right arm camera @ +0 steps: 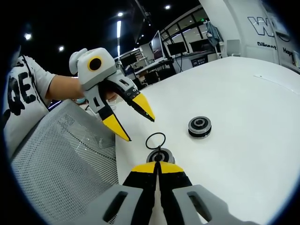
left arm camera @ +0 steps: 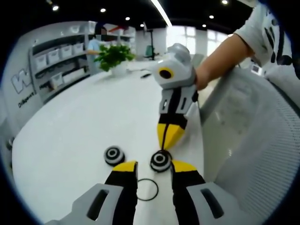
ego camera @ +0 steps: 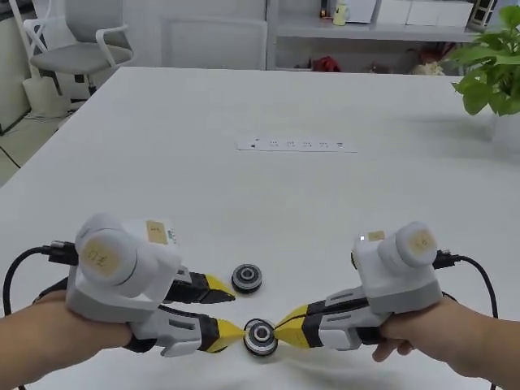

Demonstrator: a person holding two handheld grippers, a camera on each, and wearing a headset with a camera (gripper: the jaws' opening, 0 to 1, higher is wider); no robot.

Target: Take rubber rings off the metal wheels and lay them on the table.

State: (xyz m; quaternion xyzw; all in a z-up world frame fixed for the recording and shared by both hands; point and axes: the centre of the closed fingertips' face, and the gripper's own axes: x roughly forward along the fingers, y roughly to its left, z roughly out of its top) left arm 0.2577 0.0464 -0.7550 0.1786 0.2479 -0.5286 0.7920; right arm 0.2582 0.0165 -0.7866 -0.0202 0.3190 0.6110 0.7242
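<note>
A metal wheel with a black rubber rim lies near the table's front edge, and a second wheel sits just beyond it. My left gripper is open, its yellow tips on either side of the near wheel. My right gripper is shut, with its tips against that wheel from the other side. Whether it pinches the rubber I cannot tell. One loose black rubber ring lies flat on the table between the left jaws, just past the wheel in the right gripper view.
A white power strip lies mid-table. A potted plant stands at the far right edge. An office chair and shelves are beyond the table. A mesh chair back is close behind the front edge.
</note>
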